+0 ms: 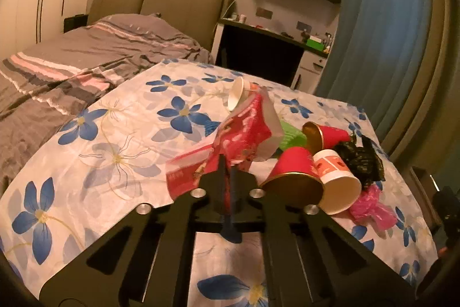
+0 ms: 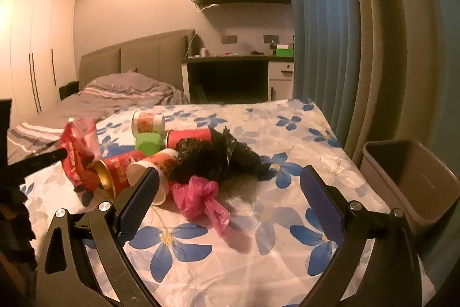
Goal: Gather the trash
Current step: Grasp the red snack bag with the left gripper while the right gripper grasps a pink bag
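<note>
My left fingers clamp the red wrapper to lift it off the trash pile, while my right fingers gape over the pink bag, bin waiting alongside.

red wrapper: crumpled, lifted, left of black bag | black bag: crumpled heap on floral cloth | pink bag: knotted, touching it in front | paper cups: tipped over, just left | bin: upright, right, off the cloth

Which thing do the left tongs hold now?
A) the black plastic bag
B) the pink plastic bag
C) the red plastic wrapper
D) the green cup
C: the left tongs are shut on the red plastic wrapper, which stands lifted above the flowered sheet.
</note>
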